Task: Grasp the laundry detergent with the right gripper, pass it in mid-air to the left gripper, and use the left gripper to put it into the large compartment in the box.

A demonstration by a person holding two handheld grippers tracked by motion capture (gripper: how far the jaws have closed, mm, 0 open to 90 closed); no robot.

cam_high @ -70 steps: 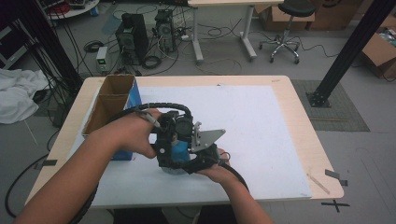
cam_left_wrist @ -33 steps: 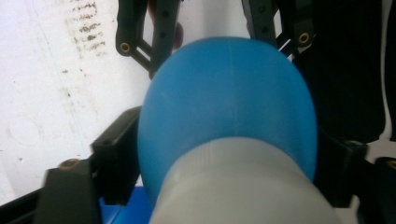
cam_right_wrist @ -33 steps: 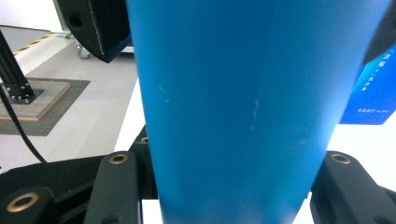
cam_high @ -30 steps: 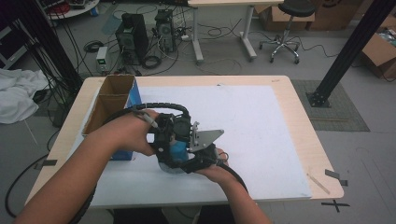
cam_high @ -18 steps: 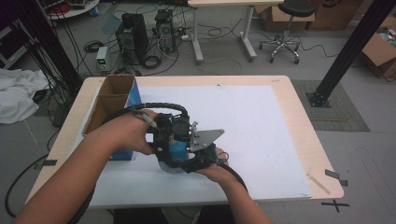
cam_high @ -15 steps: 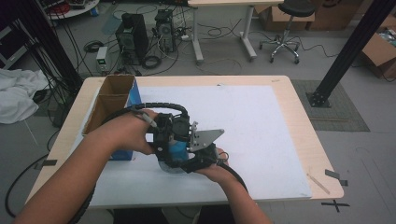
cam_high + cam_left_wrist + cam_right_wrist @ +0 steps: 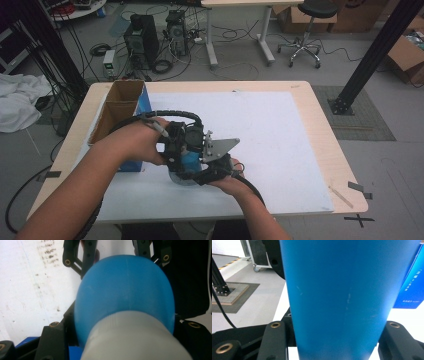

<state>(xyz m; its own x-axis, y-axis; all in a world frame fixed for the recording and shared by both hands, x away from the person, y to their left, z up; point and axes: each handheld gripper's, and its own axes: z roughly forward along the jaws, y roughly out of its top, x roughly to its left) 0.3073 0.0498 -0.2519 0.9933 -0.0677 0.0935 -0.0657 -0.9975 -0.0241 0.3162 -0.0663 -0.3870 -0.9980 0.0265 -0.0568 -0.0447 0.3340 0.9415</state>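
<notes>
My left tool (image 7: 176, 145) has just been closing and now clamps the white cap (image 7: 132, 340) of the blue bottle (image 7: 347, 297). My right tool (image 7: 207, 167) grips the bottle's body above the bench (image 7: 280, 130), so I judge the cap ready to twist.

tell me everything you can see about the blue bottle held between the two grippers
The blue bottle looks like smooth matte plastic: a straight-walled body with faint scuffs, rounding at the shoulder into a ribbed whitish cap. It is held over the white sheet near the table's front edge, beside an open cardboard box. The right gripper is shut on its body; the left gripper is shut around the cap end, its fingers having just closed.
</notes>
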